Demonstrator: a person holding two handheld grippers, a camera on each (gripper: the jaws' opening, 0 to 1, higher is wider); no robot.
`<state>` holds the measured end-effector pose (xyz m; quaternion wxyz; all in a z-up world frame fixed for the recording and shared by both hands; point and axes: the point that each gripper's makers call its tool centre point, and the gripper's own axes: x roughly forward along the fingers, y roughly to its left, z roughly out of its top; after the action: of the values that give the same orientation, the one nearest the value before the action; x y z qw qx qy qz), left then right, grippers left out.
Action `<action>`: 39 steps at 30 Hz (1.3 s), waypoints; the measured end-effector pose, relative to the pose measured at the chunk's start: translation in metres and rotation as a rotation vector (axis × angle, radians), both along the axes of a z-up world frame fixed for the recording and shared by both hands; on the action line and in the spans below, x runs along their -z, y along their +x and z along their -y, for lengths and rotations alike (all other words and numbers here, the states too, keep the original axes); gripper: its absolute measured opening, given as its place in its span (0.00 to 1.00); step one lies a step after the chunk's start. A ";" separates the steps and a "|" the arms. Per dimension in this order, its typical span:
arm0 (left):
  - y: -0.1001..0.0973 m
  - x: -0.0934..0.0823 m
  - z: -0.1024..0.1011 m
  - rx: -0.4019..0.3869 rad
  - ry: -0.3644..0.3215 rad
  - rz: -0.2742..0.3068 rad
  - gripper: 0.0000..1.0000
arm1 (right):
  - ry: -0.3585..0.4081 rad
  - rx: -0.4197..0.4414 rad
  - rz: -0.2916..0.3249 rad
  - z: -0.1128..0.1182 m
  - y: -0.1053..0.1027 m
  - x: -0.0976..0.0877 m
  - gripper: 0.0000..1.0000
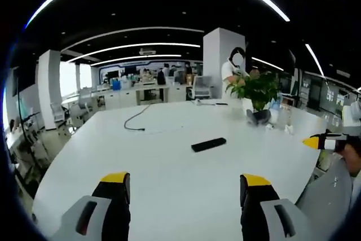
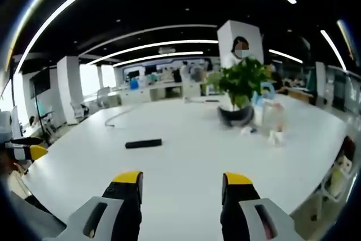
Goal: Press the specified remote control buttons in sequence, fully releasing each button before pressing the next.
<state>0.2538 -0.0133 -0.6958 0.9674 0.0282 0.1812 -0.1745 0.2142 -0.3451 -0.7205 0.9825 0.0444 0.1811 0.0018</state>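
Note:
A black remote control (image 1: 208, 144) lies flat on the white table (image 1: 163, 179), ahead of my left gripper (image 1: 186, 180), whose yellow-tipped jaws stand wide apart and hold nothing. In the right gripper view the same remote control (image 2: 143, 143) sits to the left, beyond my right gripper (image 2: 183, 178), which is open and holds nothing too. The right gripper's yellow tip (image 1: 312, 142) enters the left gripper view at the right edge. A yellow tip of the left gripper (image 2: 37, 152) shows at the left edge of the right gripper view.
A potted green plant (image 1: 256, 97) stands at the far right of the table, with clear bottles (image 2: 272, 118) beside it. A black cable (image 1: 135, 120) lies on the far part. A person (image 1: 232, 69) stands behind the plant. Desks and chairs fill the office beyond.

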 end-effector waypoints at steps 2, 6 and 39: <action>0.008 -0.005 0.000 0.019 0.006 0.010 0.82 | -0.002 -0.001 -0.006 0.000 0.000 0.001 0.50; 0.019 -0.008 0.003 0.054 0.006 0.000 0.82 | 0.005 -0.014 -0.029 -0.003 -0.002 0.005 0.41; 0.125 -0.016 0.082 0.485 0.191 -0.066 0.70 | -0.023 -0.019 -0.134 -0.002 -0.008 0.019 0.04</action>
<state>0.3793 -0.0952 -0.6795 0.8839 0.1561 0.2162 -0.3841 0.2061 -0.3434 -0.7399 0.9686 0.0314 0.2467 0.0062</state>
